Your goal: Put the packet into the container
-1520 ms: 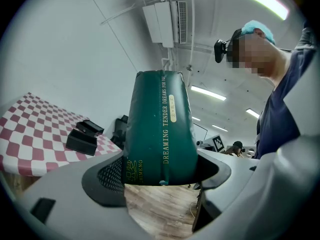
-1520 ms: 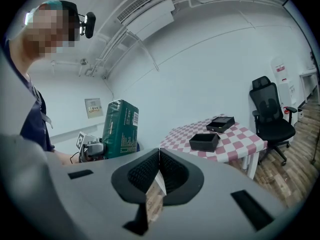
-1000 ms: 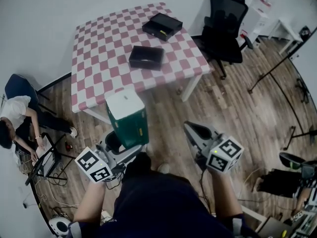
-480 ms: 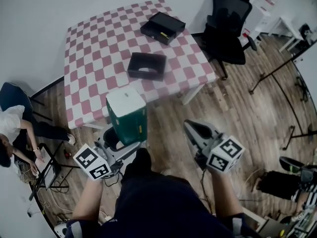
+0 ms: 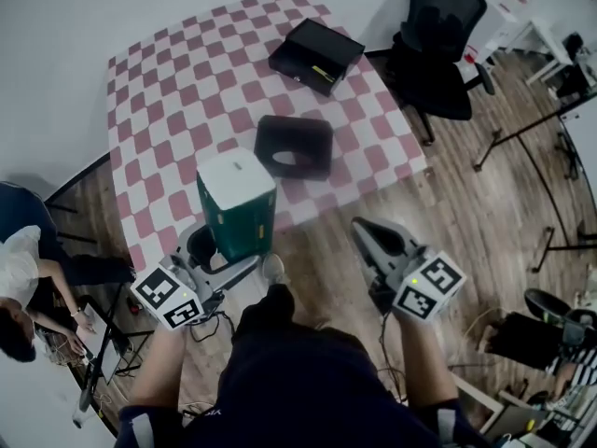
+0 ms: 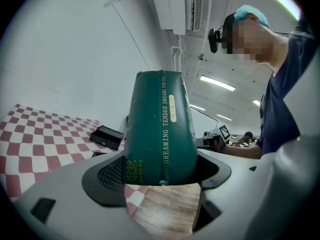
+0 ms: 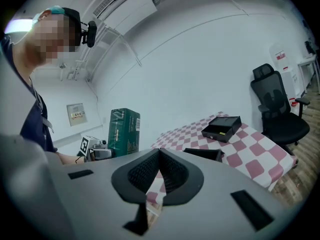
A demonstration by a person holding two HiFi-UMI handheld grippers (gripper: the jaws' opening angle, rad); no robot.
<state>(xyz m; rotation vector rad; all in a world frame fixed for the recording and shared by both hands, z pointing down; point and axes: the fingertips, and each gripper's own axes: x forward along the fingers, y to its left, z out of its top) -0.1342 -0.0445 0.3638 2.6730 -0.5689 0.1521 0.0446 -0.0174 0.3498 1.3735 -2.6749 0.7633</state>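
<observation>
A dark green packet (image 5: 237, 203) with a white top stands upright between the jaws of my left gripper (image 5: 227, 252), which is shut on its lower end. In the left gripper view the packet (image 6: 160, 129) fills the middle between the jaws. It hangs over the near edge of the pink-and-white checked table (image 5: 168, 91). An open black container (image 5: 295, 146) lies on the table just right of the packet. My right gripper (image 5: 375, 243) is over the wooden floor near the table's front edge, its jaws shut (image 7: 159, 160) with nothing between them.
A second black box (image 5: 315, 54) lies at the table's far right. A black office chair (image 5: 438, 45) stands to the right of the table. A person (image 5: 19, 287) sits low at the left. Stands and cables are on the floor at the right.
The table has come closer and lower in the head view. The packet, still in my left gripper, has gone from in front of the table to over its near edge beside the open container.
</observation>
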